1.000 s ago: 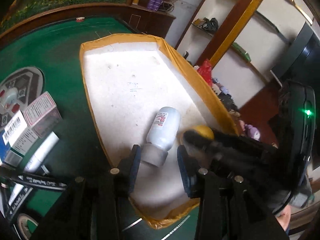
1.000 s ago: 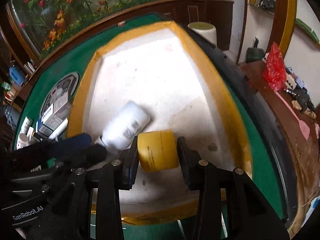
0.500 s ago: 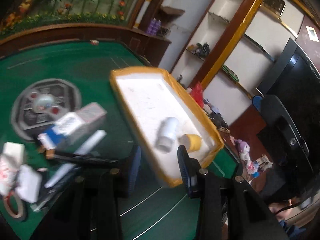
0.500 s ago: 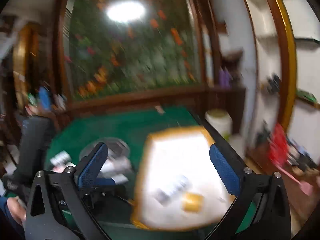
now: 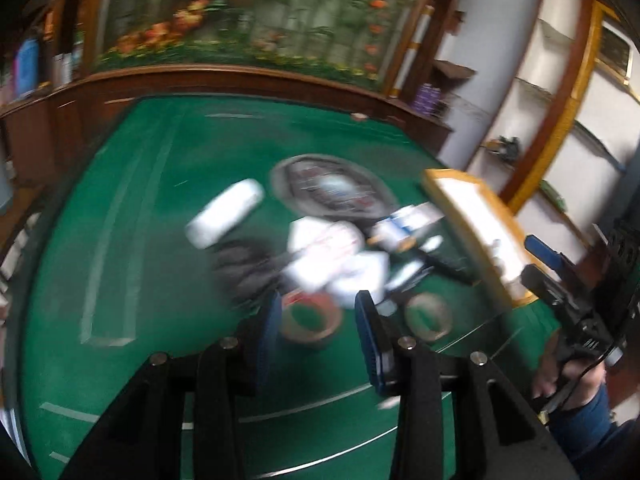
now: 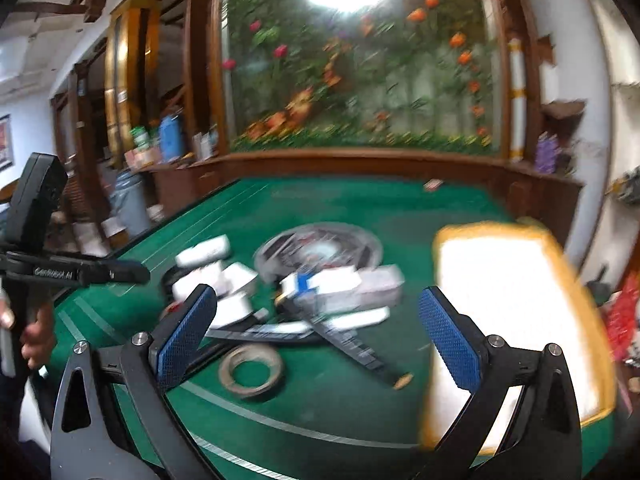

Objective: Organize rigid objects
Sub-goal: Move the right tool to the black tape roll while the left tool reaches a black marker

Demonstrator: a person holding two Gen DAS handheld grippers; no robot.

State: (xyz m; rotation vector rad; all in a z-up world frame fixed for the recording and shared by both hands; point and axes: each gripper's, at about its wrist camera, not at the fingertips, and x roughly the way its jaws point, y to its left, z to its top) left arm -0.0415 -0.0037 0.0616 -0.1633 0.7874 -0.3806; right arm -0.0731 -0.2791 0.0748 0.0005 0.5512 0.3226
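Right wrist view: right hand-held gripper [image 6: 316, 340] gapes wide, empty; left hand-held gripper [image 5: 316, 320] narrow, empty; tape rolls [image 6: 251, 372] and boxes [image 6: 344, 284] still outside yellow-rimmed tray [image 6: 560, 256].

I count one green table [image 6: 344, 392] and one yellow-rimmed white tray [image 6: 504, 280] on its right side. Two rolls of tape [image 5: 310, 320] lie on the felt in my left camera; my right camera shows only one roll [image 6: 252, 372]. One round grey disc [image 6: 320, 248] sits mid-table. A blurred heap of white boxes [image 6: 340, 284] holds at least four, the exact number unclear. One long black strip [image 6: 356, 348] lies across it. Two grippers are in view.
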